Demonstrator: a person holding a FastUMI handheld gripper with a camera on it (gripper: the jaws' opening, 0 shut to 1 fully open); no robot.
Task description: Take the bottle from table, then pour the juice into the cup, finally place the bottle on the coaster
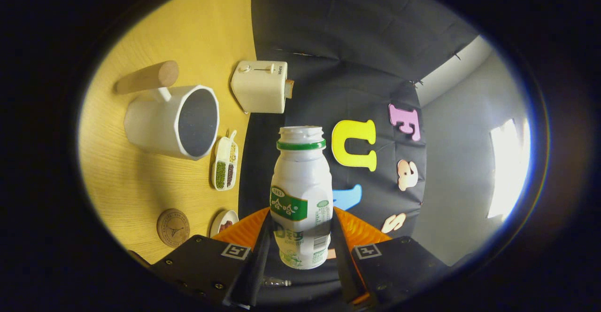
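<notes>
A white plastic juice bottle (301, 194) with a green neck ring and a green label sits between my fingers, and my gripper (300, 237) is shut on the bottle's lower body. The view is rolled, so the wooden table (141, 180) stands like a wall to the left of the bottle. On it lies a white cup (173, 120) with a wooden handle, its dark mouth facing toward the bottle. A round wooden coaster (173, 228) lies nearer to me, just beyond my left finger. The bottle's open top points past the cup toward the booth's cloth wall.
A cream toaster (259, 86) stands beyond the cup at the table's far edge. A small divided dish of grains (225, 163) lies between cup and bottle, and a small white dish (224, 221) sits beside the coaster. A pale wall and bright window are off to the right.
</notes>
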